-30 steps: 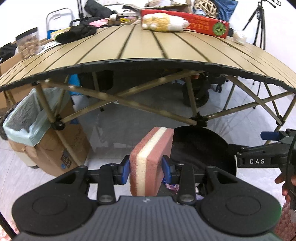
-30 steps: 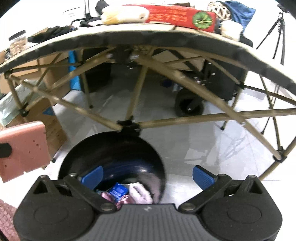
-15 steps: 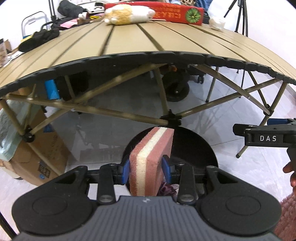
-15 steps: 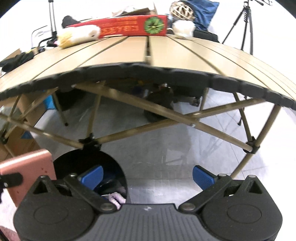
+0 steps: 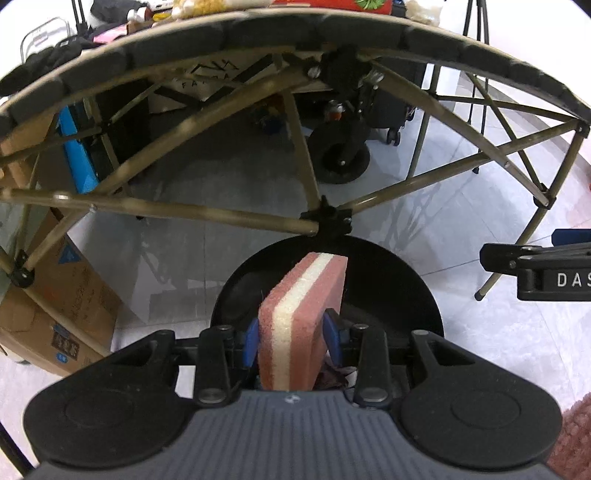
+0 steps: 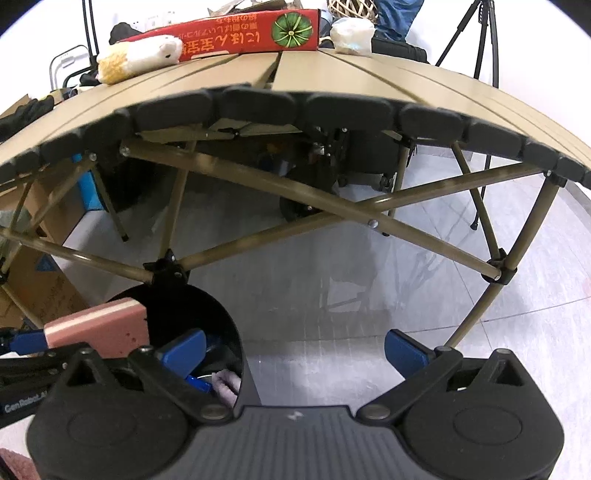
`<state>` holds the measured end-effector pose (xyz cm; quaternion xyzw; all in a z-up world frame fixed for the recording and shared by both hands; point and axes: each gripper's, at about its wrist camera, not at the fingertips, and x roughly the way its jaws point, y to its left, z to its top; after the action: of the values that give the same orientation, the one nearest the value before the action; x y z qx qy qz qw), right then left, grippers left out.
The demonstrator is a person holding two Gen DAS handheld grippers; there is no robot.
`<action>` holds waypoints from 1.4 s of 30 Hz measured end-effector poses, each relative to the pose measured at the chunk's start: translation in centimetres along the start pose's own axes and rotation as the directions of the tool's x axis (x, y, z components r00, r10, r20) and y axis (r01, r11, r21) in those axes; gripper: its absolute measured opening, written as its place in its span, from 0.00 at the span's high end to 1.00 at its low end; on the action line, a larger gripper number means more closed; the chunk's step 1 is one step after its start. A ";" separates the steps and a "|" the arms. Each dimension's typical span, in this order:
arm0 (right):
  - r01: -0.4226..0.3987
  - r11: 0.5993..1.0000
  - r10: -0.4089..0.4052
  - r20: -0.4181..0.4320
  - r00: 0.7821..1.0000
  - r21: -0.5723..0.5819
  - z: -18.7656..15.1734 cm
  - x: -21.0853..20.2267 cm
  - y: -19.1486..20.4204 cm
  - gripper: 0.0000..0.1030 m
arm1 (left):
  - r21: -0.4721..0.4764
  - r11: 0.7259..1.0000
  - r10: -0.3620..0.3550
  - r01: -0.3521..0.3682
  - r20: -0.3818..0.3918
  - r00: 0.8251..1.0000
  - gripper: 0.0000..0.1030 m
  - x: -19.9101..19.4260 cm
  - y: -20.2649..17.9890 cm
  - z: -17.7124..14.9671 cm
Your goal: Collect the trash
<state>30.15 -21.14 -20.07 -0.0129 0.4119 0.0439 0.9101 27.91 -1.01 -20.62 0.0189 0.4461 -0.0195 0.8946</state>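
One sponge (image 5: 301,321), pink with a pale middle layer, is clamped upright between the pads of my left gripper (image 5: 291,341), both blue pads pressing its broad faces. Compared with a second ago, I have carried it across and lower: the folding table (image 6: 332,77) top, then seen from above in the left wrist view, now shows mostly its padded front edge and crossed legs from below. The black bin (image 5: 417,291) on the floor just in front of that front edge has shifted from the right of the sponge to directly beneath it. I judge that this puts the sponge in position for release, with the drop itself not yet done.

My right gripper (image 6: 295,349) stands wide open with nothing between its pads. It hangs beside the bin's right rim, near the left gripper, and looks free for the next pick.

Count of what is visible:
- Sponges: one, held over the bin mouth.
- Bins: one black bin, already holding several discarded pieces; I can make out something pinkish and something blue inside in the right wrist view, but cannot count them exactly.
- On the table's far edge: one red box (image 6: 236,35), one yellow-and-white plush item (image 6: 138,59) and one white crumpled lump (image 6: 351,31).
- Cardboard boxes (image 5: 55,314): at least one, left of the bin under the table's left end.
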 end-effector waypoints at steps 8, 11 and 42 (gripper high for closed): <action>0.000 1.000 0.000 -0.017 1.000 -0.013 -0.1 0.4 0.4 0.00 | -0.019 1.000 0.023 -0.023 -0.014 1.000 0.00 0.1 0.2 -0.1; -0.001 1.000 0.001 -0.016 1.000 -0.011 -0.1 0.4 0.3 0.00 | -0.020 1.000 0.015 -0.015 -0.018 1.000 0.00 0.0 0.2 0.0; -0.017 1.000 0.017 -0.037 0.999 -0.019 -0.5 0.7 0.9 0.00 | -0.070 0.997 0.018 -0.025 -0.104 0.994 0.00 1.5 0.8 -0.2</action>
<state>30.19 -20.26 -20.90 -0.0189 0.4285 0.0554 0.9016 28.63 -0.23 -21.92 -0.0071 0.4919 0.0071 0.8706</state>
